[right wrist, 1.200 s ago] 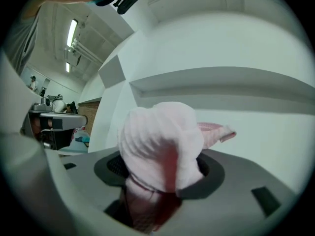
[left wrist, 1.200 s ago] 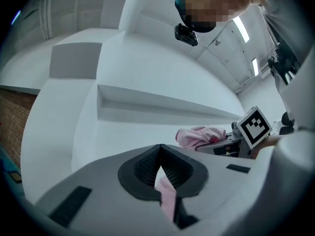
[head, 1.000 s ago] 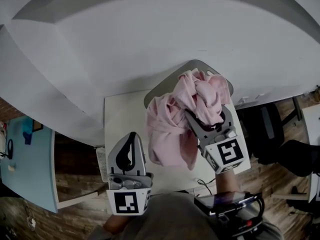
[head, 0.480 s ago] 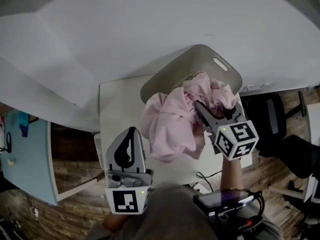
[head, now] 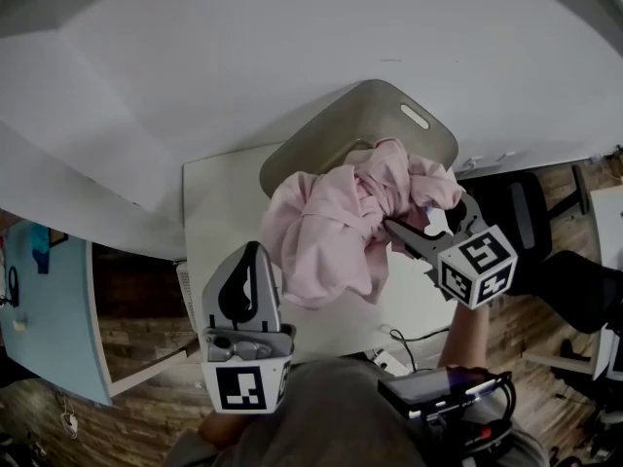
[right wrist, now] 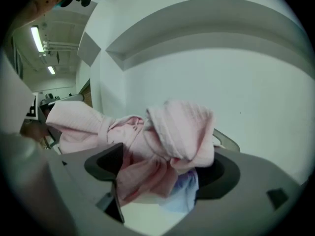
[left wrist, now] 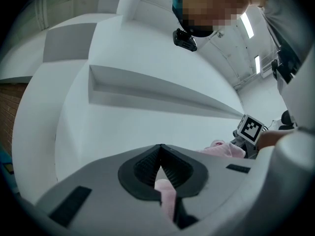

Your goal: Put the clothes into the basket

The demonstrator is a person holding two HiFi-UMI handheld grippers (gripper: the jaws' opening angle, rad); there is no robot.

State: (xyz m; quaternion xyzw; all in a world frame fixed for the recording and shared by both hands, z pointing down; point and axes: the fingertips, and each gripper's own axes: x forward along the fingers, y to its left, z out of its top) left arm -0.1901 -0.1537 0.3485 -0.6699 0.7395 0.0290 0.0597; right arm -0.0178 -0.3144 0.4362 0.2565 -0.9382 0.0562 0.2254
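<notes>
A bunched pink garment (head: 341, 222) hangs over the near rim of the grey basket (head: 360, 125), which stands at the back of the white table (head: 219, 232). My right gripper (head: 421, 220) is at the garment's right side. Its jaws have just been opening and stand wide, with the pink garment (right wrist: 172, 132) lying loosely between them. In the right gripper view a pale blue cloth (right wrist: 184, 188) shows beneath the pink one, and the basket's rim (right wrist: 227, 140) shows behind. My left gripper (head: 255, 251) hovers at the table's front left, shut and empty (left wrist: 160, 154).
A black office chair (head: 516, 246) stands right of the table. A light blue table (head: 49, 300) stands at the far left. A cable (head: 394, 343) lies near the table's front edge. A white wall with a ledge runs behind the basket.
The right gripper has moved down and to the right with the garment, and its jaws stand wider. More of the basket shows behind. The left gripper has barely shifted.
</notes>
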